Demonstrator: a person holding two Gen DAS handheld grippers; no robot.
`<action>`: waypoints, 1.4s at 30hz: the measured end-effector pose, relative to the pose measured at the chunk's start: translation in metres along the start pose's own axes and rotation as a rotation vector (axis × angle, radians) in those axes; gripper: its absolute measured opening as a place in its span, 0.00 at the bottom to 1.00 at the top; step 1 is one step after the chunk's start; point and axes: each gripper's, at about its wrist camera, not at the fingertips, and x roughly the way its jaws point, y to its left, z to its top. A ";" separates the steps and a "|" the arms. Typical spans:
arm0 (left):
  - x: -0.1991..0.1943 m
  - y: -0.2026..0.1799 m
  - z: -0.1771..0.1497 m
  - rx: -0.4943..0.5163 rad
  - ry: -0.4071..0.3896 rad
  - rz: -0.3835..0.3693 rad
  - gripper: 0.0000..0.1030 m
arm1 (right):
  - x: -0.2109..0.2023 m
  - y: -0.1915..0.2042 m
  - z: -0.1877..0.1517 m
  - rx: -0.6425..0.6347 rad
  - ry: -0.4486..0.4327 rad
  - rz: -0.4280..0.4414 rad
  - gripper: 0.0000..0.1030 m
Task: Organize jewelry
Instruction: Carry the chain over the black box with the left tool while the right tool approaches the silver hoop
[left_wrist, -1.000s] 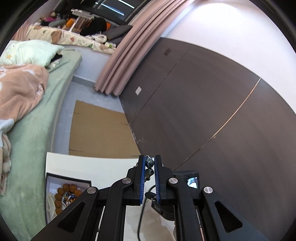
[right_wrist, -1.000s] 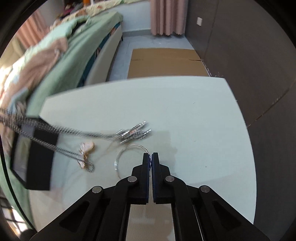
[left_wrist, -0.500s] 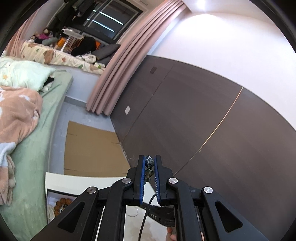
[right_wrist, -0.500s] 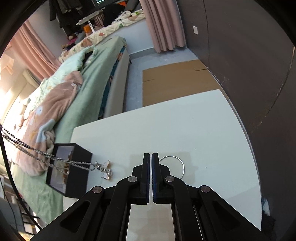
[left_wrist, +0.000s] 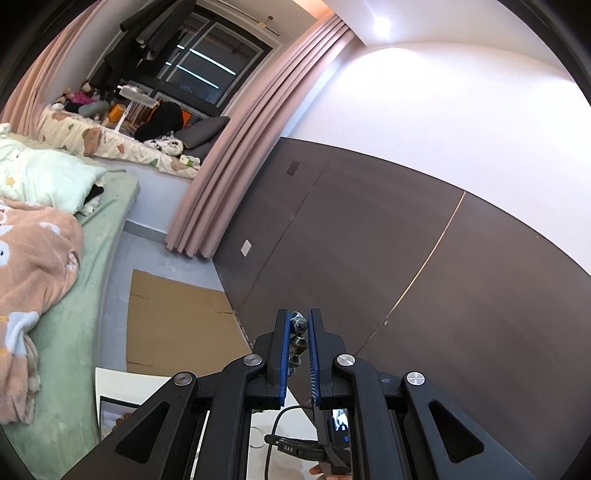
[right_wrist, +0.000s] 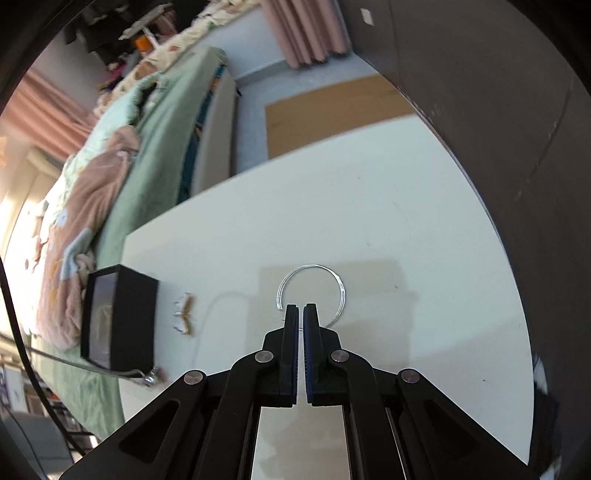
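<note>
My left gripper (left_wrist: 297, 323) is shut on the beaded end of a necklace (left_wrist: 297, 334) and is raised high, facing the wall. The necklace's chain (right_wrist: 74, 363) hangs taut across the left of the right wrist view, its pendant (right_wrist: 150, 377) near the table's front left. The black jewelry box (right_wrist: 122, 317) stands open at the table's left edge; its corner shows in the left wrist view (left_wrist: 110, 406). A gold butterfly piece (right_wrist: 184, 314) lies beside the box. My right gripper (right_wrist: 300, 308) is shut and empty, just above a silver wire bangle (right_wrist: 314, 271) on the white table (right_wrist: 406, 221).
A bed with green sheet and pink blanket (right_wrist: 110, 184) runs along the table's left. A dark panelled wall (left_wrist: 369, 240) borders the right. Cardboard (right_wrist: 332, 110) lies on the floor beyond the table. The right gripper's cable (left_wrist: 280, 424) shows below my left gripper.
My left gripper has risen and tilted up, lifting the necklace so its chain now hangs taut by the box. The right gripper has drawn back from the table and turned.
</note>
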 end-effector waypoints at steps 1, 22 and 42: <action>0.001 0.001 -0.001 -0.004 0.004 0.001 0.09 | 0.002 0.000 0.001 -0.001 0.001 -0.004 0.04; 0.044 0.099 -0.038 -0.137 0.160 0.185 0.09 | 0.044 0.032 0.008 -0.234 0.037 -0.282 0.09; 0.068 0.155 -0.076 -0.205 0.293 0.309 0.09 | 0.035 0.035 0.005 -0.138 0.083 -0.040 0.10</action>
